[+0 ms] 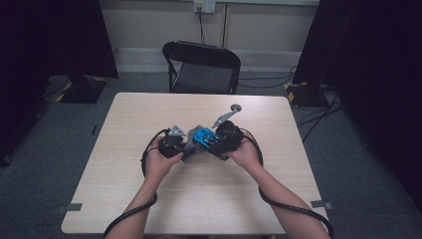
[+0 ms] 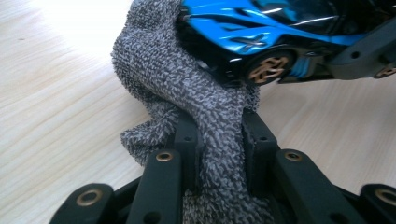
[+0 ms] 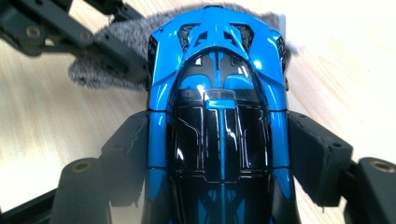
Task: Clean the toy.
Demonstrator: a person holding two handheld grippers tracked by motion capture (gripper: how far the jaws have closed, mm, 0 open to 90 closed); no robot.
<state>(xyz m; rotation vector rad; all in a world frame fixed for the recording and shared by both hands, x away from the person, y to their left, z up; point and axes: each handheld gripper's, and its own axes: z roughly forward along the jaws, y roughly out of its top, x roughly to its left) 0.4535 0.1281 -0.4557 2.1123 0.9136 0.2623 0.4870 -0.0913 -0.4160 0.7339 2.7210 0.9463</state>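
Left gripper pinches the grey knit cloth; right gripper clamps the blue toy car. Hard rubbing could twist the car loose.

Toy car mid-table, between grippers: left gripper left of it, right gripper right. Cloth under car's end. Chair behind table.

- No lettering, brand, number or sign can be read in any view
- The blue toy car bears only painted black and blue panels, no legible marking
- The grey knitted cloth carries no label
- The wall socket behind the chair is too small and dim; any print on it perhaps goes unseen
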